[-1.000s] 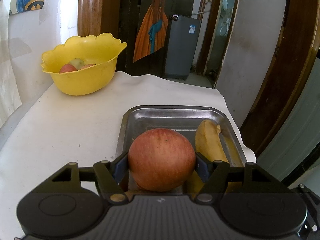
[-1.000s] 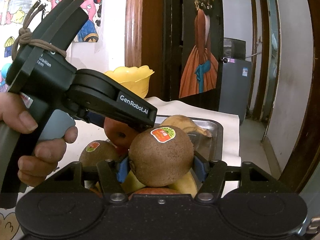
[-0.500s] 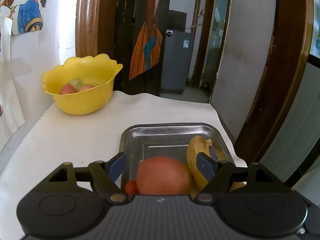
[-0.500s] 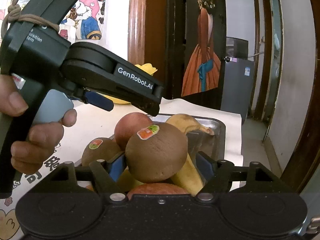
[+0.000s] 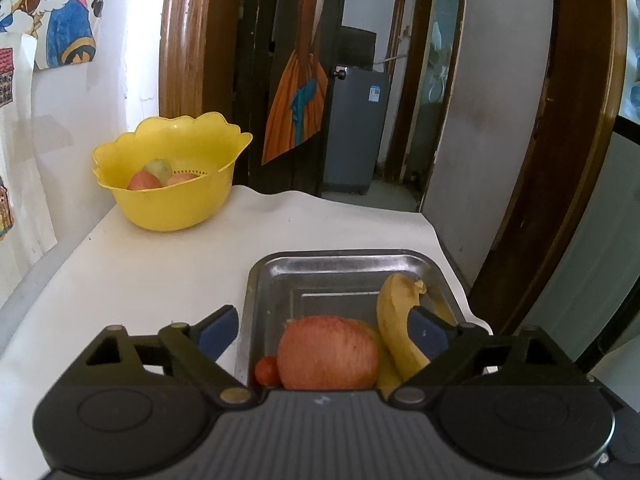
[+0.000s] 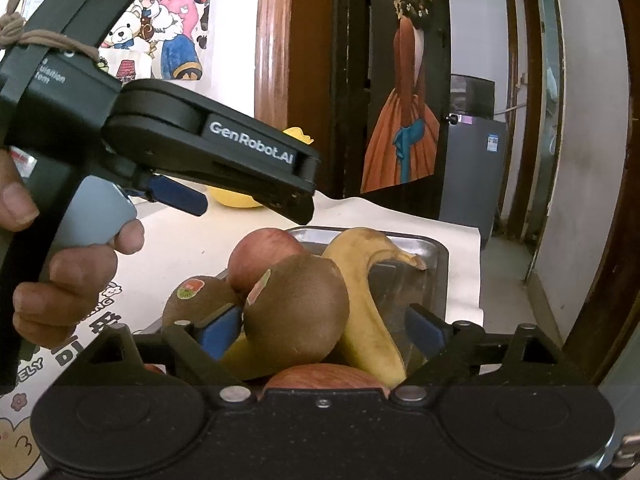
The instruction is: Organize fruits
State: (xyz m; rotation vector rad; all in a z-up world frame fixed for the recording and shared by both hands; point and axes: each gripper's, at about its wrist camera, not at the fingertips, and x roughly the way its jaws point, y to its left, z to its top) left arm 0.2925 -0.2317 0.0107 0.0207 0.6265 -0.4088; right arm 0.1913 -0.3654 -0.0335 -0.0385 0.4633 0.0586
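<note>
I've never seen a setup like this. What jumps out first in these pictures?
A heap of fruit in a metal tray: a red apple, a banana and two stickered kiwis. The yellow bowl at the table's far left corner holds more fruit. Both handheld tools hover over the tray, jaws spread.

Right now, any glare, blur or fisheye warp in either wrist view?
Left wrist: sharp; soft reflections on the metal tray; door frame bows from fisheye. Right wrist: fruit sharp; the left tool and hand loom large up close; wall by the poster washed out.
</note>
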